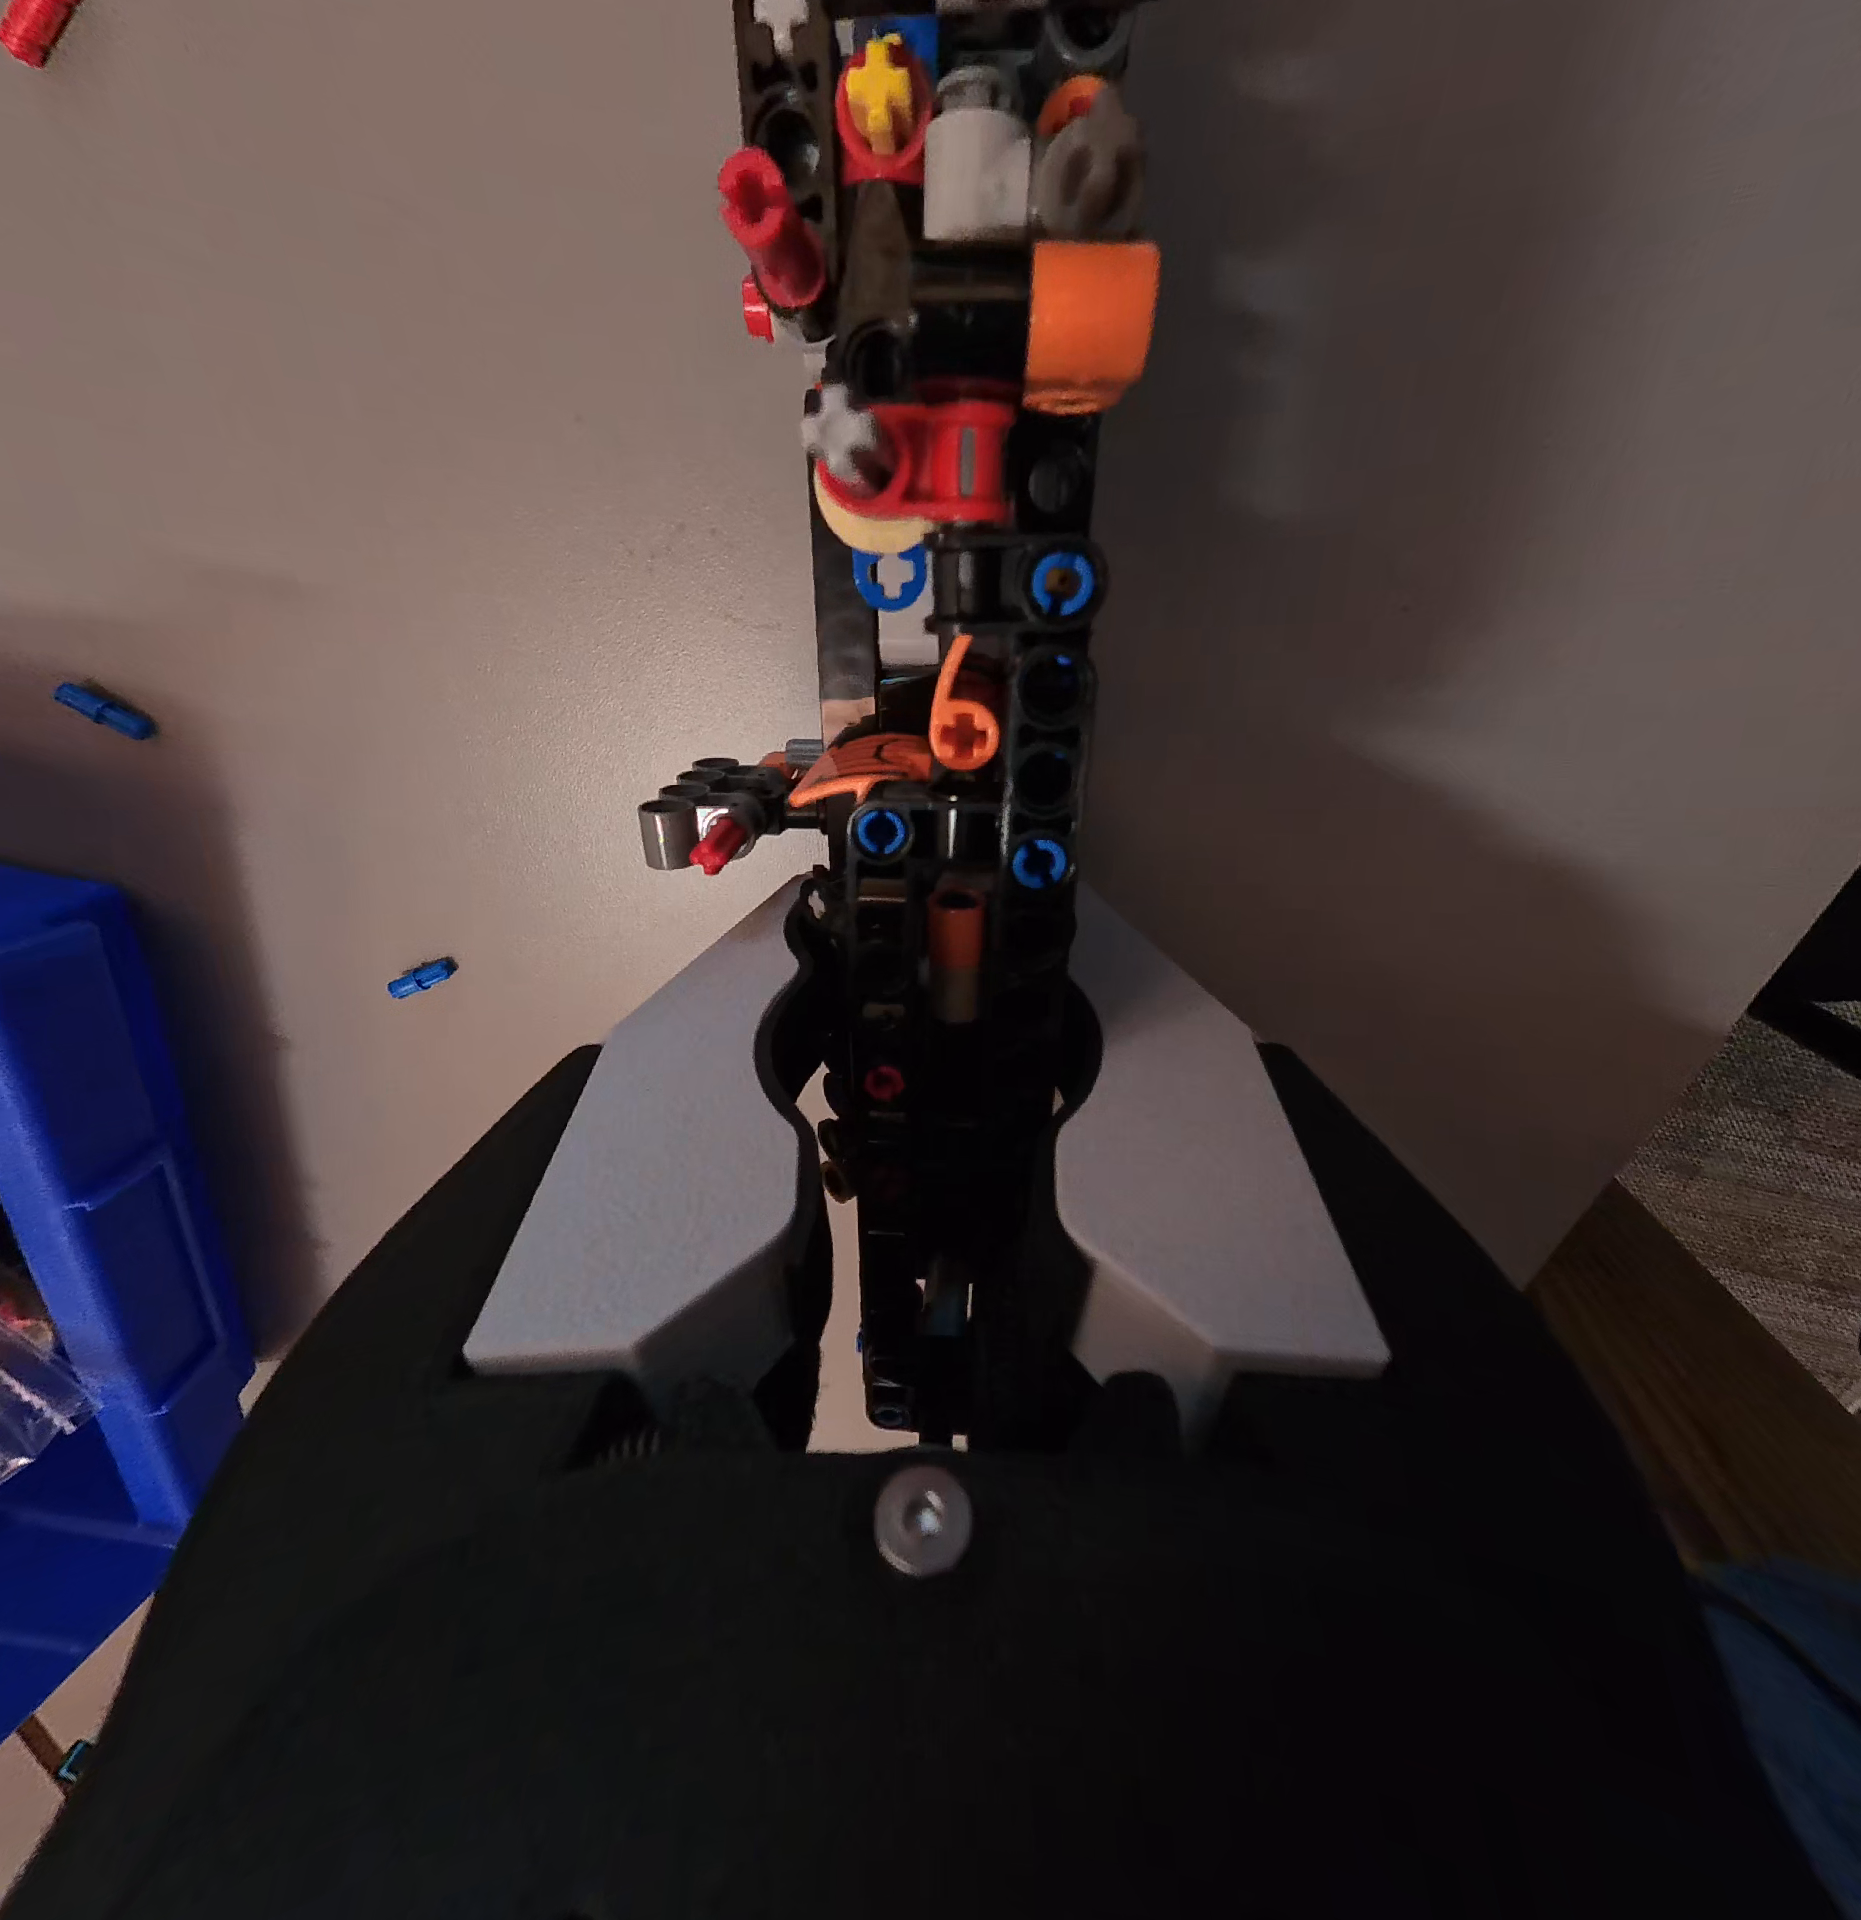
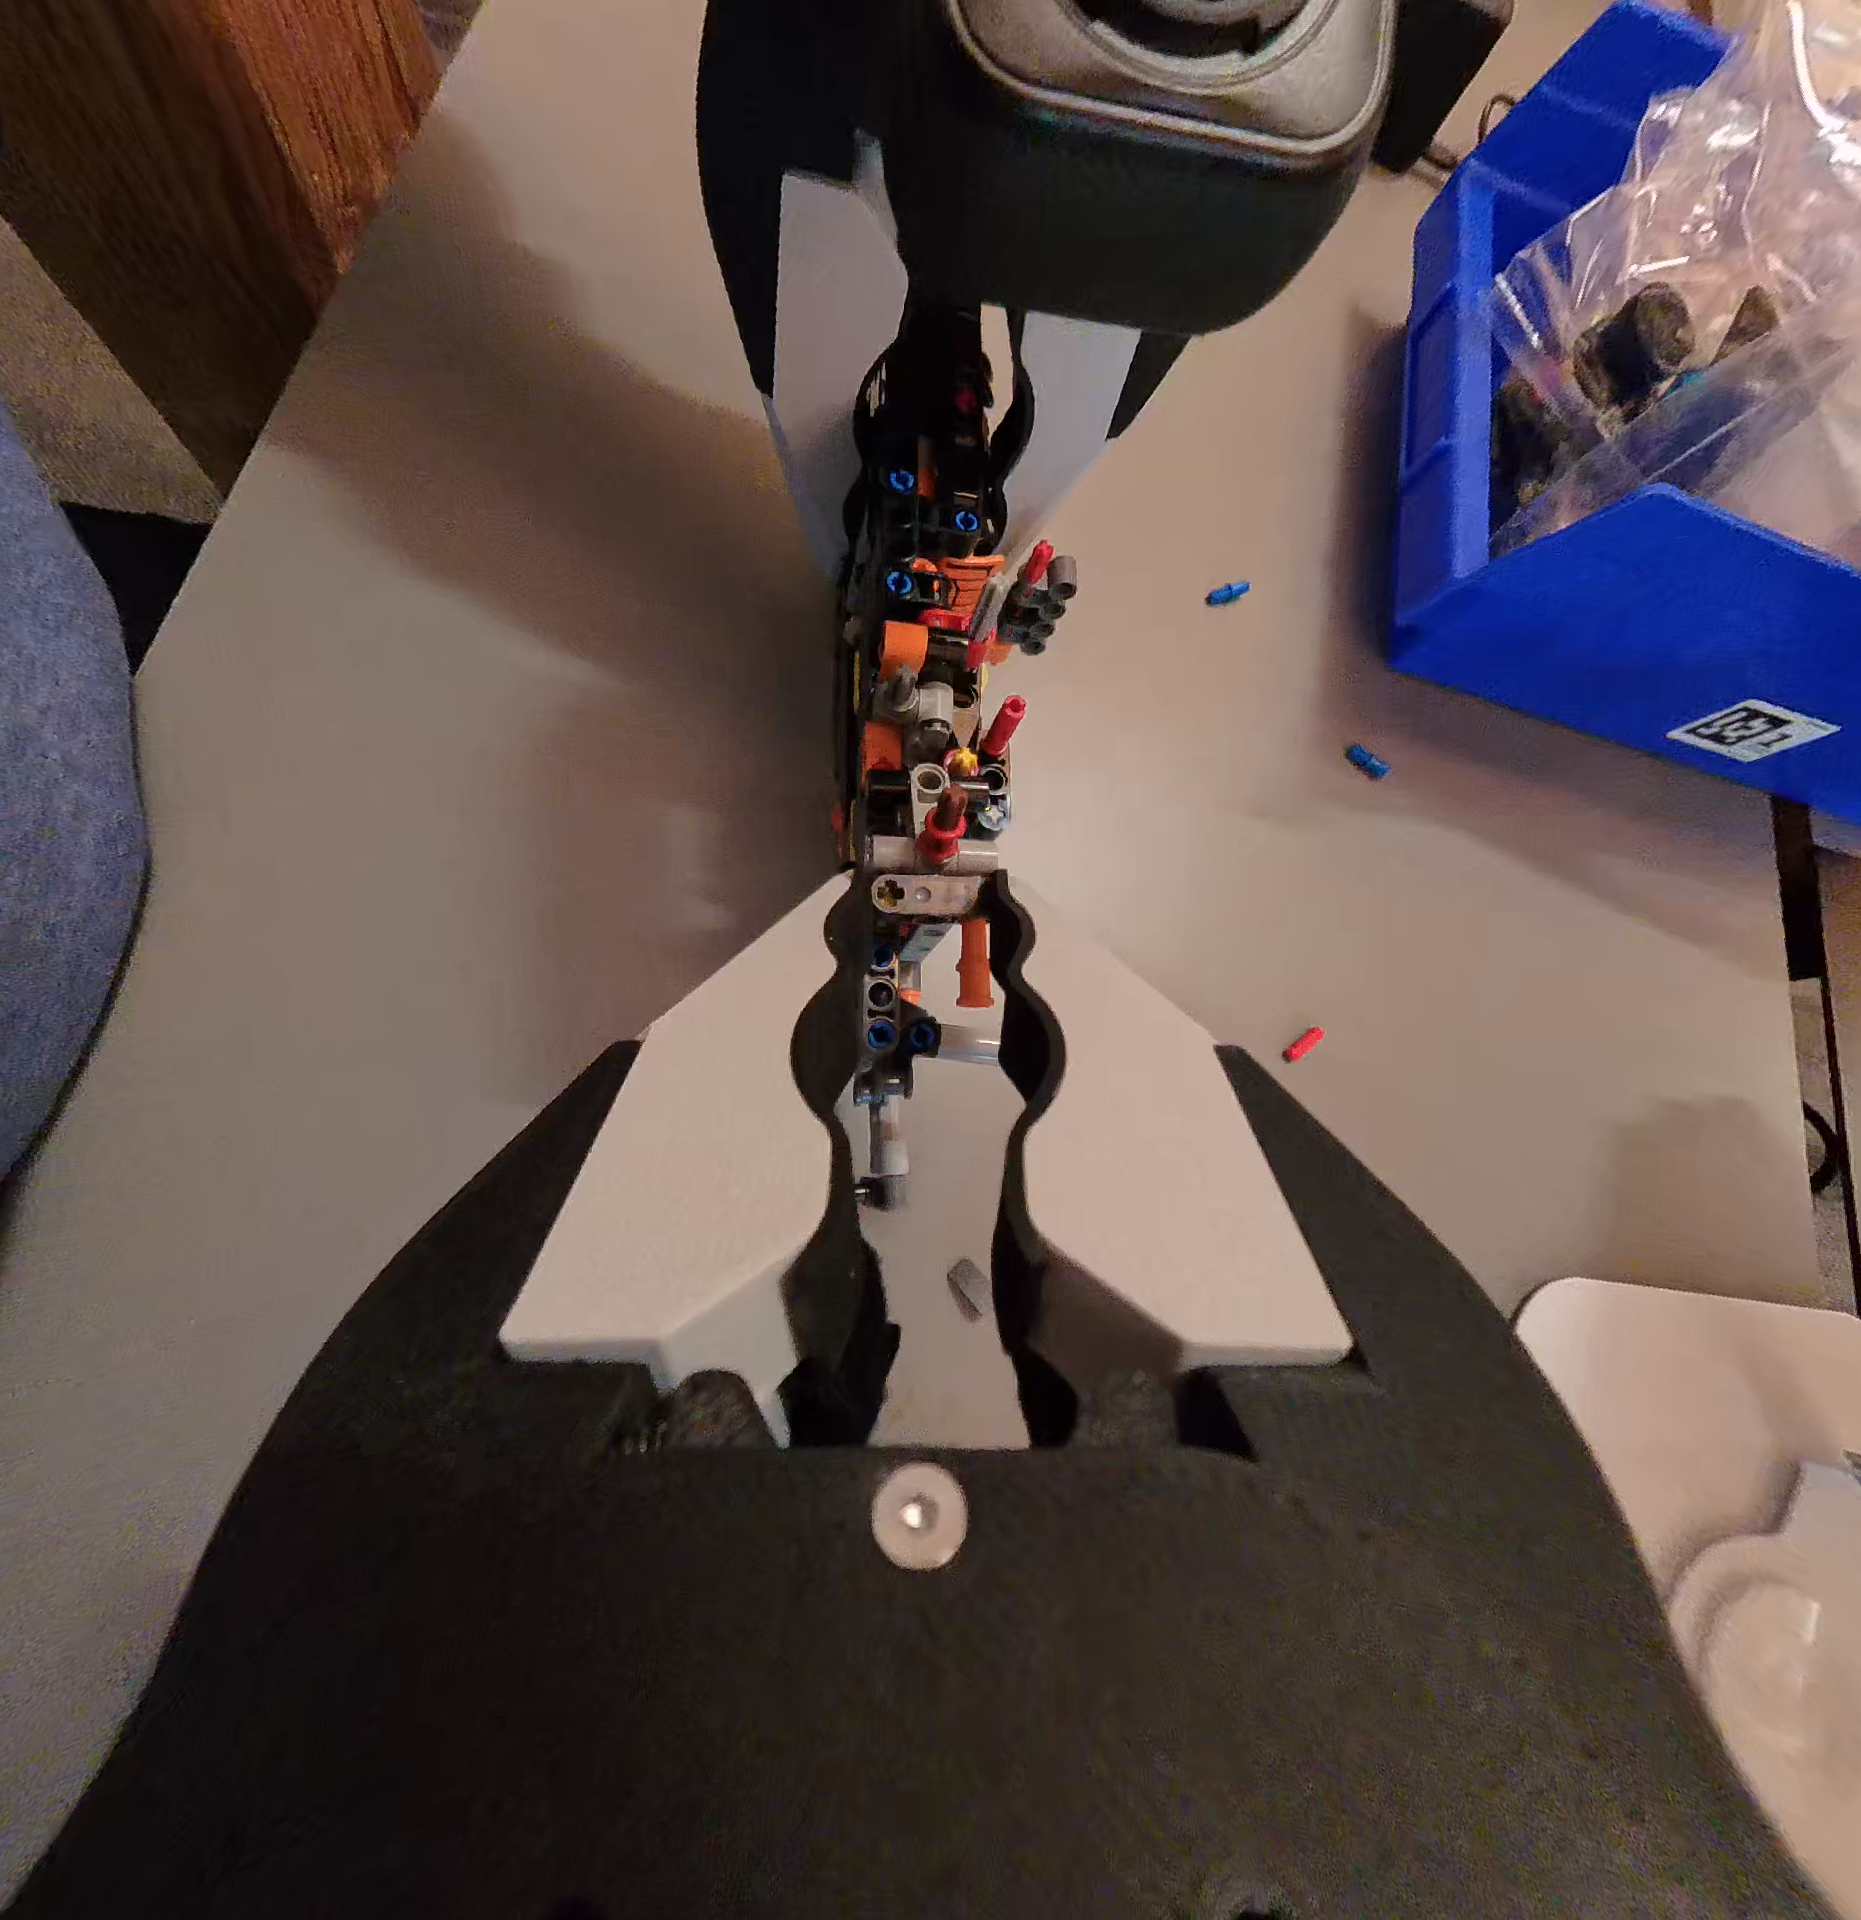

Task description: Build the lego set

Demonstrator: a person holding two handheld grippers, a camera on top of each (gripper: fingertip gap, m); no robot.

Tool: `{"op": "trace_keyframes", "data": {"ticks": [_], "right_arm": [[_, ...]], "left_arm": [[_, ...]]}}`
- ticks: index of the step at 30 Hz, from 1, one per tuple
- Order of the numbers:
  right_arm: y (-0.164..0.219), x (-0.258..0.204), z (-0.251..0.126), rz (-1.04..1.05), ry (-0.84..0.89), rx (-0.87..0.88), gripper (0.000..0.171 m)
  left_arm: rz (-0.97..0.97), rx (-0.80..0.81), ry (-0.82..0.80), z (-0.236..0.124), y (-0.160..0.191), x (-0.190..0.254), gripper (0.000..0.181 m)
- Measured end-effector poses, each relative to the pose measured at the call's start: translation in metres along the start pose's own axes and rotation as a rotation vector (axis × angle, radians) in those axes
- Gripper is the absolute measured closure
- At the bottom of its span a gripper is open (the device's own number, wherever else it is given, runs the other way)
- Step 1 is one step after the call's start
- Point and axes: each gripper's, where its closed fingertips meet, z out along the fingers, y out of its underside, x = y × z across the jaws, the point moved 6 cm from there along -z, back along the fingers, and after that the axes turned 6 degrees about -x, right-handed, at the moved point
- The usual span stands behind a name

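A long lego assembly of black beams with orange, red, blue and grey parts is held up over the pale table. My left gripper is shut on one end of it, and the rest runs away from me. In the right wrist view the same assembly spans between both grippers. My right gripper is shut on its near end, at a grey beam. The left gripper holds the far end opposite. A small grey piece lies on the table under my right fingers.
A blue bin holding plastic bags of parts stands at the right, and also shows in the left wrist view. Loose blue pins and a red pin lie on the table. A white tray sits near right. A wooden cabinet stands past the table's left edge. One gripper's finger ends stand about 12 cm off the other's. My right gripper's tips are some 12 cm from the small grey piece.
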Motion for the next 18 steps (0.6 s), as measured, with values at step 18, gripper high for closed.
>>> {"op": "trace_keyframes", "data": {"ticks": [18], "right_arm": [[0.0083, -0.0002, 0.0049, 0.046, -0.021, 0.092, 0.152]], "left_arm": [[-0.003, 0.000, -0.003, -0.0006, -0.0004, -0.0012, 0.146]]}}
